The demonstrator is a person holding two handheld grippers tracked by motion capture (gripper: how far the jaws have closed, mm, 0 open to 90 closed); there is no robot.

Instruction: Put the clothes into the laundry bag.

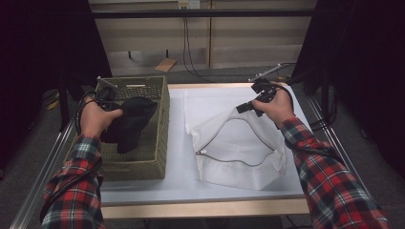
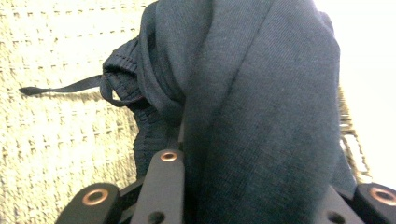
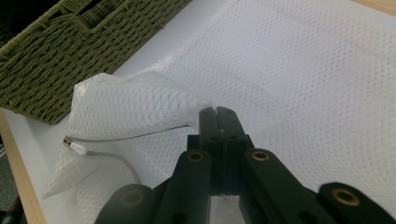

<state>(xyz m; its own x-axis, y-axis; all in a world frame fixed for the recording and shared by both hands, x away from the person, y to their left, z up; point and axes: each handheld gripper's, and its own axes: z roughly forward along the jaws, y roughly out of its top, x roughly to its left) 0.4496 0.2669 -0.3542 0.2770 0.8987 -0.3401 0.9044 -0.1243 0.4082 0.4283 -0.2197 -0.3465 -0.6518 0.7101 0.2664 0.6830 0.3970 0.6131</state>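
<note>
I see my left claw (image 1: 113, 106) raised in a plaid-sleeved hand with its black jaws pinched on something dark, while my right claw (image 1: 244, 108) points left, its jaws pressed tightly together.

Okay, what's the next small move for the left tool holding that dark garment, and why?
Probably carry the dark garment rightward toward the mesh bag. The left tool is shut on it above the woven basket, and the right tool pinches the bag's upper edge, holding its zippered mouth open on the table.

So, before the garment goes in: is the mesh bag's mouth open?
Open: the right gripper lifts the mesh bag by its upper edge, parting the zipper.
</note>
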